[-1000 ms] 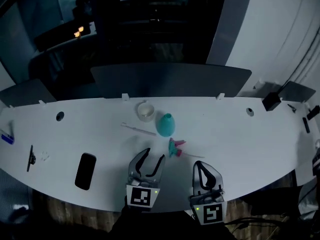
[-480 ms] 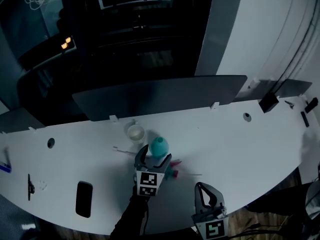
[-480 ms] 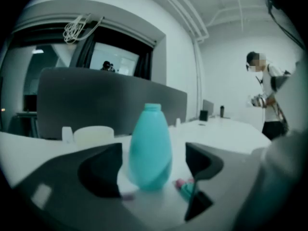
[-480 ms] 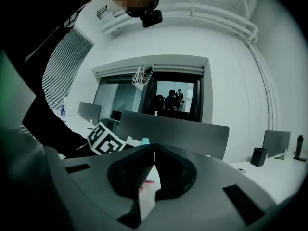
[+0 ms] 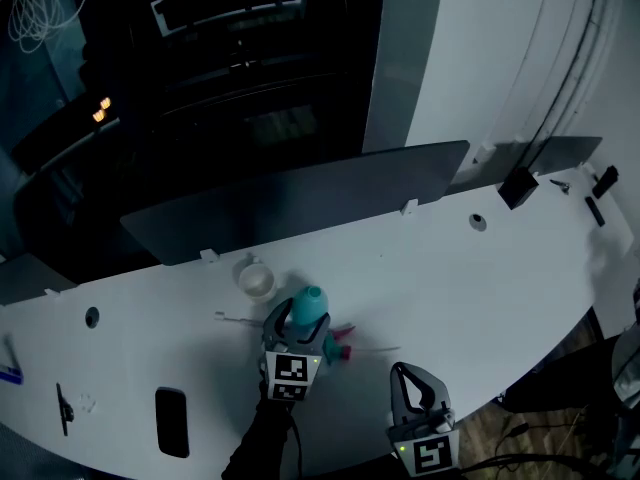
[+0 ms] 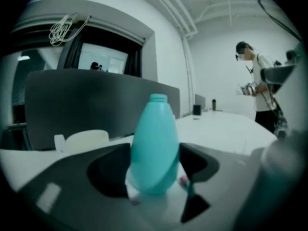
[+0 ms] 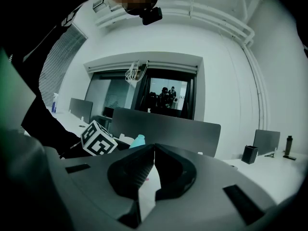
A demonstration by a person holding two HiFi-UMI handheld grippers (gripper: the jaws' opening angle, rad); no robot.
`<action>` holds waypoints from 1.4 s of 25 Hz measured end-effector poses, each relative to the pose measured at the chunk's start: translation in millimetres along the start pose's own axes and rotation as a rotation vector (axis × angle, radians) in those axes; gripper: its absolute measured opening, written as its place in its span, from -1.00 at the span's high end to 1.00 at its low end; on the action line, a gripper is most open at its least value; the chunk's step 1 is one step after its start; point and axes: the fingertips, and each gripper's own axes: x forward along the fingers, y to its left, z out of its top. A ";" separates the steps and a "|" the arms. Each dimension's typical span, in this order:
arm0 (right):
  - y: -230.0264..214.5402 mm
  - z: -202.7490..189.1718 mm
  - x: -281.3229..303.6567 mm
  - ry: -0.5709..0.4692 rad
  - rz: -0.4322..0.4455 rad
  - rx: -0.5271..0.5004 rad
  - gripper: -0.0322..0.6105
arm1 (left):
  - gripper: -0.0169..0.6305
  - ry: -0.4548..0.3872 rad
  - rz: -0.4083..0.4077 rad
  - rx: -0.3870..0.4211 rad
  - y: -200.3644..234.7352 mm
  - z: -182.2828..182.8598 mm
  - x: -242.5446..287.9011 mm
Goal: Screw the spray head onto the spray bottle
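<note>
The teal spray bottle (image 5: 312, 301) stands upright and uncapped near the middle of the white desk (image 5: 480, 288). My left gripper (image 5: 303, 320) has reached it. In the left gripper view the bottle (image 6: 155, 143) fills the gap of the left gripper (image 6: 155, 174), and both jaws touch its lower sides after just closing in on it. The pink and teal spray head (image 5: 343, 347) lies on the desk just right of the bottle. My right gripper (image 5: 403, 371) hangs by the desk's near edge, shut and empty. In the right gripper view its jaws (image 7: 153, 149) meet, with the bottle (image 7: 138, 140) far ahead.
A white cup (image 5: 256, 281) sits behind and left of the bottle, and a thin white tube (image 5: 233, 318) lies to the left. A black phone (image 5: 172, 421) lies near the front left. A dark partition (image 5: 300, 203) runs along the desk's far edge. A person (image 6: 259, 93) stands far off.
My left gripper travelled from the near edge out to the bottle, opened wide around it and then narrowed onto it. The right gripper stayed shut near the desk's front edge.
</note>
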 end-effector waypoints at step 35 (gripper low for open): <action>65.2 -21.0 50.8 0.250 0.621 -0.213 0.88 | -0.05 -0.021 -0.027 -0.072 -53.1 -50.6 -161.3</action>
